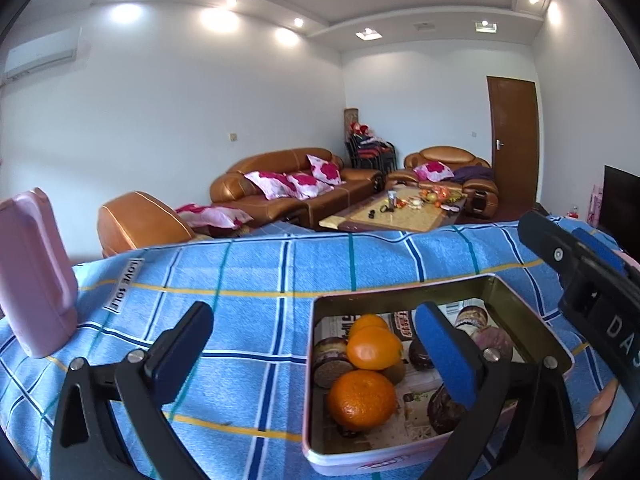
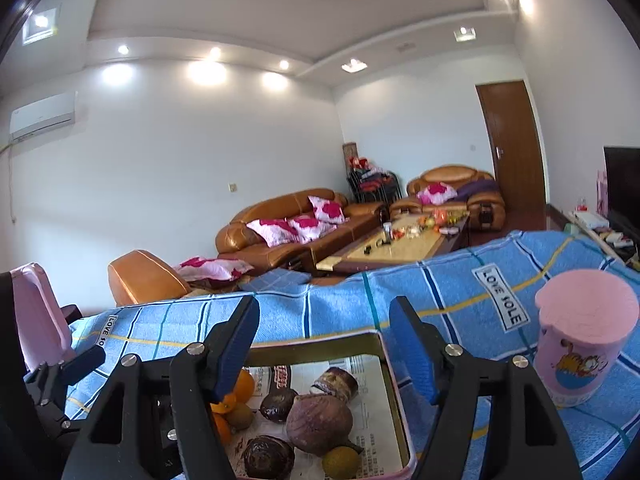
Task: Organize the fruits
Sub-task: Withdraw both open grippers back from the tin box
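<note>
On a table draped in a blue checked cloth [image 1: 248,280], I hold both grippers over an open metal tin [image 1: 520,300] lined with newspaper, where the fruit sits gathered. My left gripper [image 1: 316,340] stands spread wide with nothing between its fingers: its right finger hangs over the tin, its left finger over bare cloth beside it. Through that camera I see three oranges [image 1: 362,400] lined up along the tin's left side, a small brown kiwi-like fruit [image 1: 394,372] tucked against them, and dark wrinkled fruits around them, partly hidden by my finger.

My right gripper [image 2: 324,340] stands partly open and empty above the tin's far rim. Below it lie a large purple-brown fruit [image 2: 320,424] near the middle of the tin, a dark wrinkled fruit [image 2: 268,456] in front of it, another dark one [image 2: 278,404] behind, and a small yellow-green fruit [image 2: 340,462] at the near edge. The oranges show only partly behind my left finger.

A pink lidded cup [image 2: 580,344] with a cartoon cat stands upright on the cloth to the right of the tin, apart from it. A pink upright container [image 1: 36,276] stands on the cloth at far left. Leather sofas [image 1: 296,184] and a cluttered coffee table [image 1: 396,212] fill the room beyond.
</note>
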The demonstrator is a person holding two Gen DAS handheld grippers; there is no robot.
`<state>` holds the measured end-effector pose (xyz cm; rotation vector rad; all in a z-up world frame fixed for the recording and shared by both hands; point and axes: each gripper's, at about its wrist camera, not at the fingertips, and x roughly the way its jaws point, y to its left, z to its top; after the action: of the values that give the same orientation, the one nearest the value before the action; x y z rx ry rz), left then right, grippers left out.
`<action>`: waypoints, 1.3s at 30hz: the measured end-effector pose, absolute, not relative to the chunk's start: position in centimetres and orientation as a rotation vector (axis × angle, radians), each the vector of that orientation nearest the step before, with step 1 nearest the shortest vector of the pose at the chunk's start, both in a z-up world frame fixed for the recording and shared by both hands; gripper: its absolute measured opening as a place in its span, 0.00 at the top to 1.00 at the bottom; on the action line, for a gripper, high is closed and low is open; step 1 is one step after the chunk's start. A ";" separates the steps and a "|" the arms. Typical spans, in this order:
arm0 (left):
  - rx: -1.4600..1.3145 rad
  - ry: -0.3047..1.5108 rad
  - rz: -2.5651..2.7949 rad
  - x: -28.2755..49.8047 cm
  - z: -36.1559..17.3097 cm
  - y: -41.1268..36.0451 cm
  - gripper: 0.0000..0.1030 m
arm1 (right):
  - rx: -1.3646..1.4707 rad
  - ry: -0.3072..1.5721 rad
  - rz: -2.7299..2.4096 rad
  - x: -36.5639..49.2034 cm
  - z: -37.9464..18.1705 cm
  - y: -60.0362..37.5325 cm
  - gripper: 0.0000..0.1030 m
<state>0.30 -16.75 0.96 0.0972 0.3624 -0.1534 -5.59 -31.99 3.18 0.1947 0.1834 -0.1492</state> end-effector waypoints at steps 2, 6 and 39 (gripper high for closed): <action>0.096 0.358 -0.147 0.2 1.0 -16.7 0.00 | 0.171 0.168 -0.150 -5.7 3.3 -31.5 0.33; 0.095 0.393 -0.148 0.3 0.8 -16.6 0.00 | 0.127 0.186 -0.148 -5.8 3.3 -30.5 0.33; 0.029 0.395 -0.157 -4.8 0.7 -13.3 0.00 | 0.089 0.140 -0.181 -11.3 3.3 -27.8 0.33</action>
<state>-4.79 -13.26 0.73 0.0289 0.3945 -0.1571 -11.30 -27.84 3.34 0.0892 0.1400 -0.1807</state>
